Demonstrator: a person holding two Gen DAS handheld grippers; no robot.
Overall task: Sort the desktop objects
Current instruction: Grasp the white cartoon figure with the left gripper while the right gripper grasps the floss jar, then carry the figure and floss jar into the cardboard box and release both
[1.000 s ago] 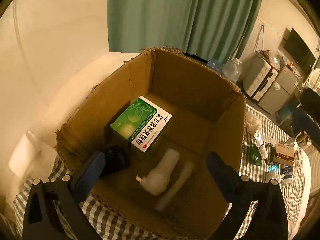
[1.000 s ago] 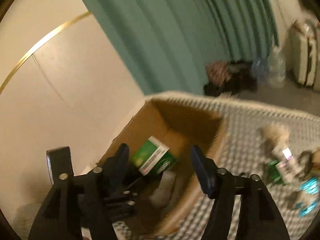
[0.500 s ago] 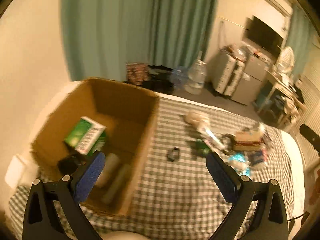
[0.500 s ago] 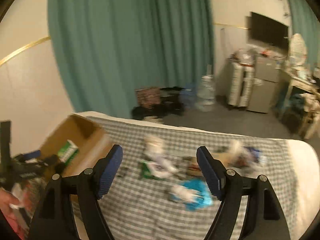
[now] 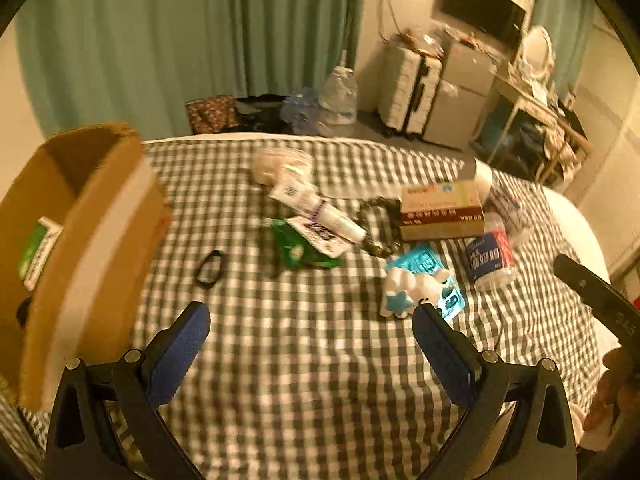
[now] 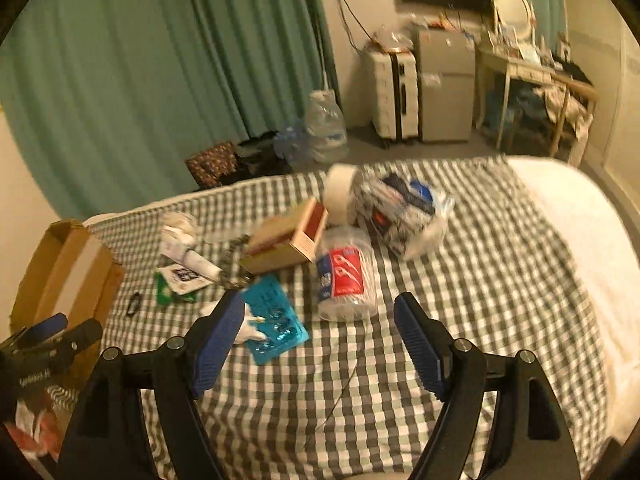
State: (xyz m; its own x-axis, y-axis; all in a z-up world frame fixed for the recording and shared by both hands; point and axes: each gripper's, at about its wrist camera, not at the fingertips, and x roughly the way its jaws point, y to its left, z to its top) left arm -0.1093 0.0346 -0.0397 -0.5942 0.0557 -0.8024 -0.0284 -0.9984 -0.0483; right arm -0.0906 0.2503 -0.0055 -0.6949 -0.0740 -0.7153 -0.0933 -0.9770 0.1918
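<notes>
Both grippers hung over a bed [image 5: 320, 360] covered in a checked sheet, each with its fingers spread and nothing between them. The left gripper [image 5: 311, 336] pointed down at bare sheet, with a cardboard box [image 5: 92, 240] at its left; a green carton [image 5: 38, 248] lay inside the box. Just right of the box sat a small black ring [image 5: 210, 268]. Farther out the loose things lay in a cluster: a green packet [image 5: 300, 248] with a white tube [image 5: 316, 210] resting across it, a dark bead bracelet [image 5: 380, 226] beside that, then a tan and red box [image 5: 440, 210]. Near the left gripper's right finger [image 5: 444, 354] were a white toy [image 5: 408, 290] with a blue star, lying on a blue pack [image 5: 428, 264], and a clear tub [image 5: 490, 260] with a red and blue label. The right gripper [image 6: 318, 334] hovered over the same cluster from the other side, its left finger [image 6: 218, 340] in front of the toy [image 6: 248, 326] and the blue pack [image 6: 276, 320], the tub [image 6: 346, 278] lying on its side just ahead between the fingers' line. Beyond the tub were a tape roll [image 6: 338, 194] and a plastic bag [image 6: 404, 212] of goods. The left gripper [image 6: 48, 336] showed at the left edge, by the cardboard box [image 6: 68, 276]
</notes>
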